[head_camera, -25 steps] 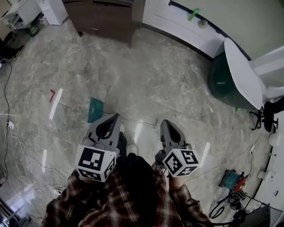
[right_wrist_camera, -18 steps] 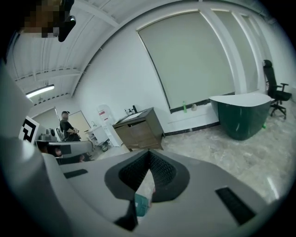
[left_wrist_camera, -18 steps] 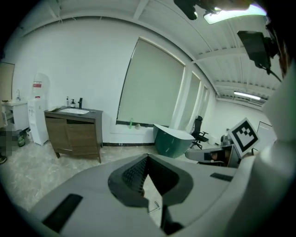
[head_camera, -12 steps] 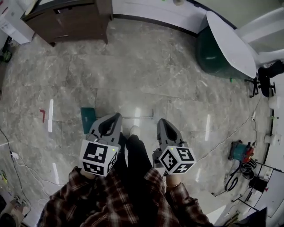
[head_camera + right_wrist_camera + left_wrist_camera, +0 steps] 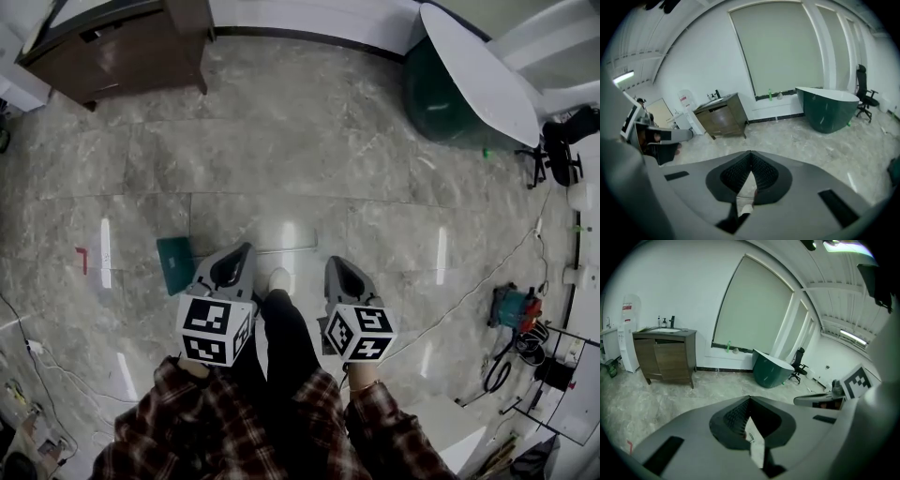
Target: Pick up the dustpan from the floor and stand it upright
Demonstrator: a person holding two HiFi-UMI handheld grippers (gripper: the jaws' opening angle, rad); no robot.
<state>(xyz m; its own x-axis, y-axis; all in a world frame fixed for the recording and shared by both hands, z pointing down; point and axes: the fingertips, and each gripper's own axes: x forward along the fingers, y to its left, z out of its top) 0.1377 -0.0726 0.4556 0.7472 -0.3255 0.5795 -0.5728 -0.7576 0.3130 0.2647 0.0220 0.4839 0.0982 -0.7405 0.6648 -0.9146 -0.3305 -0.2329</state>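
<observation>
Dustpan (image 5: 175, 265) lies flat on the marble floor (image 5: 281, 159), roughly mid-floor, well clear of the far wall edge. The green pan end is toward the floor's left side. Its thin handle (image 5: 295, 249) runs off to the right, approx parallel w/ the far wall.

My left gripper (image 5: 240, 255) hangs just over the handle near the pan end. In the head view the jaw tips overlap the handle line, but I can't tell if they touch it. Left gripper view: jaws clenched tip to tip, nothing betw. them (image 5: 750, 399).

My right gripper (image 5: 336, 266) sits just right of the handle's free end, apart from it. Its jaws are also clenched, w/ nothing in them (image 5: 751, 153). Both grippers point fwd and down, side by side, w/ my shoe (image 5: 278, 279) on the floor betw. them.

Further out:
- Brown cabinet (image 5: 112, 52) stands at the far left corner of the floor, against the wall.
- Dark green tub (image 5: 436, 98) w/ a white rim stands at the far right.
- Black office chair (image 5: 562, 150) is beside the tub.
- Small red mark (image 5: 82, 255) is on the floor left of the pan.
- Teal power tool (image 5: 511, 305) and cables lie along the right edge.
</observation>
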